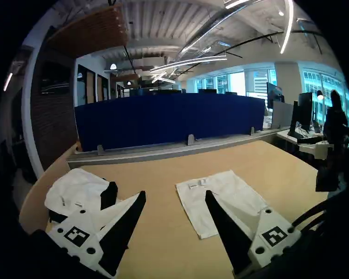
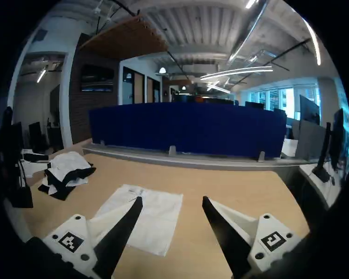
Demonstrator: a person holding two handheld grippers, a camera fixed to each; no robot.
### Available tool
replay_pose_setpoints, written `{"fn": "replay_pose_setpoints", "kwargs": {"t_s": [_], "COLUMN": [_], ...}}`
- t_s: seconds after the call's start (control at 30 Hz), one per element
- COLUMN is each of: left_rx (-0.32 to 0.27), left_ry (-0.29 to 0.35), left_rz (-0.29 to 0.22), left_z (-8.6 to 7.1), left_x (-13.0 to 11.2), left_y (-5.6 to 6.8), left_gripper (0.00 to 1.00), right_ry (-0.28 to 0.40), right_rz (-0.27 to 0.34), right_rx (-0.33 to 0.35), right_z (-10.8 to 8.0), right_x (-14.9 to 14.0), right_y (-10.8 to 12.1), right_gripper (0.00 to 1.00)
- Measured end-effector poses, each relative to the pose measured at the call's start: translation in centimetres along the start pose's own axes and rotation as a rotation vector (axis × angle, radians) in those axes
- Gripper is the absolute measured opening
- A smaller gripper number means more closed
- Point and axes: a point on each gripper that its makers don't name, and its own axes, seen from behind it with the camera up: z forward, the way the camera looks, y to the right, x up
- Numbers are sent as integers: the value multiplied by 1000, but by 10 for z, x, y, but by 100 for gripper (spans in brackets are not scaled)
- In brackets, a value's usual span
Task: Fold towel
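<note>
The thin white cloth towel [image 1: 230, 190] lay flat on the pale wooden table [image 1: 277, 167], just ahead of both tools. The left gripper [image 1: 174, 193] and right gripper [image 2: 172, 199] hovered spread wide, holding nothing. The towel looked light and limp; I'd pinch its near corners.

Spread tongs [image 2: 172, 198] over flat towel [image 2: 156, 218]

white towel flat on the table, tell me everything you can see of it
The white rectangular cloth towel lies spread flat on the light wooden table. It looks thin and soft, with faint creases and a small label near its far edge. It touches the tabletop alone; a crumpled white and black cloth pile sits apart from it.
</note>
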Motion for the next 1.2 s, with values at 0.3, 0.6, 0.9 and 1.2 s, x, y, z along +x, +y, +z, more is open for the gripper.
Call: {"fn": "replay_pose_setpoints", "kwargs": {"t_s": [0.3, 0.6, 0.9, 1.2], "left_rx": [-107, -141, -183, -224], "left_ry": [-126, -197, -256, -317], "left_rz": [7, 4, 38, 58], "left_z": [9, 15, 33, 60], "left_x": [-36, -60, -90, -123], "left_y": [26, 37, 46, 55], "left_gripper": [95, 95, 95, 95], "right_ry": [-145, -239, -303, -378], "right_rz": [-45, -75, -95, -127], "right_rx": [81, 131, 163, 198], "right_z": [6, 11, 29, 51], "right_x": [-36, -62, -92, -127], "right_y": [-21, -31, -31, -32], "right_gripper": [100, 100, 100, 100]}}
